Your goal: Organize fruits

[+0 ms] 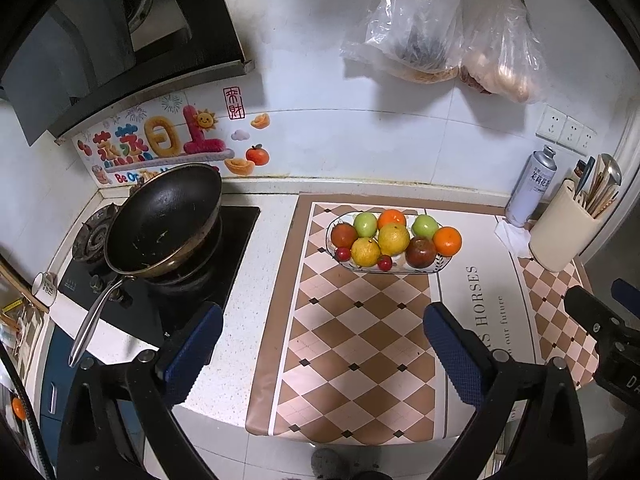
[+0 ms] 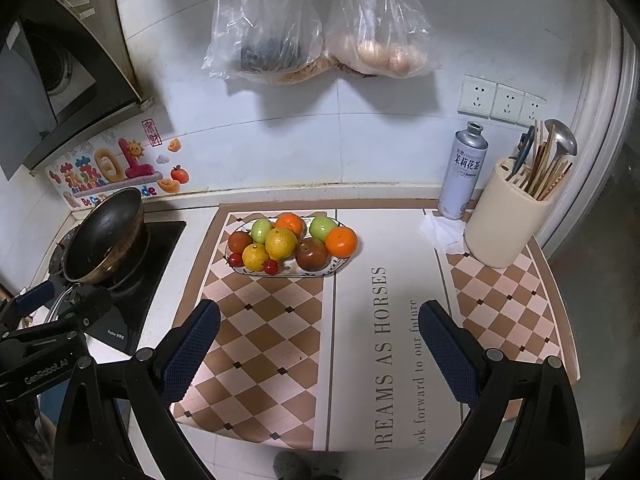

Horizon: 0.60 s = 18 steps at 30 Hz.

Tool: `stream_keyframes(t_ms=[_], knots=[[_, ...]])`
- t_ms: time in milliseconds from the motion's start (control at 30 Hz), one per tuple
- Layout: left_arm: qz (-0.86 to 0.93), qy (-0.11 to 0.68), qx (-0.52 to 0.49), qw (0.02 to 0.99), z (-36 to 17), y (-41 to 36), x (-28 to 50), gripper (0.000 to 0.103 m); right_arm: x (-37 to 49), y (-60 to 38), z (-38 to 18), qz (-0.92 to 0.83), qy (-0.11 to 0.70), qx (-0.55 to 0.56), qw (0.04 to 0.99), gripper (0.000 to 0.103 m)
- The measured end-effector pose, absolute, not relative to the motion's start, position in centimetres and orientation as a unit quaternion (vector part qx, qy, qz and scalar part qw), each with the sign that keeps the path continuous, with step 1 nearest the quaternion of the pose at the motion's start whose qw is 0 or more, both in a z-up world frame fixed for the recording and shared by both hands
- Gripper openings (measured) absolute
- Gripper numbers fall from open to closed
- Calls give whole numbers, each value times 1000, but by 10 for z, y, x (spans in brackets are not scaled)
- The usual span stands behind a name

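Fruits lie heaped on the oval plate at the back of the worktop; both my left tongs and right tongs gape, holding nothing. Any pick should come from the top.

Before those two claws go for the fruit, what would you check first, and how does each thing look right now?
1. Left gripper open and holding nothing: ok.
2. Right gripper open and holding nothing: ok.
3. Fruit all on the plate, none loose on the mat: ok.
4. Mat bare between grippers and plate, so the approach is free: ok.
5. Orange at the plate's right edge seated firmly: cannot tell; it sits at the rim and may roll if bumped.
6. A place to put the fruit: cannot tell; no second dish shows in either view.
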<state>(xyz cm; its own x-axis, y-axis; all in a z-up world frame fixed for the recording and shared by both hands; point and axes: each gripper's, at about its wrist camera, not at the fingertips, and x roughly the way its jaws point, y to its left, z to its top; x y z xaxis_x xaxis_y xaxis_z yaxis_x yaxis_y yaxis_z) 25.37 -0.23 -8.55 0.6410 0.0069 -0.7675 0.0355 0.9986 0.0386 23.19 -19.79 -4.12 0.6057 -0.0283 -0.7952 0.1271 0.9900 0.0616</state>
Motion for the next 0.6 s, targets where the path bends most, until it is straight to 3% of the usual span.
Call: stream_keyframes(t_ms=[600], knots=[[-12,420,27,907,-83,-7,247,103,228,-195,-39,-40,440,56,895,101]])
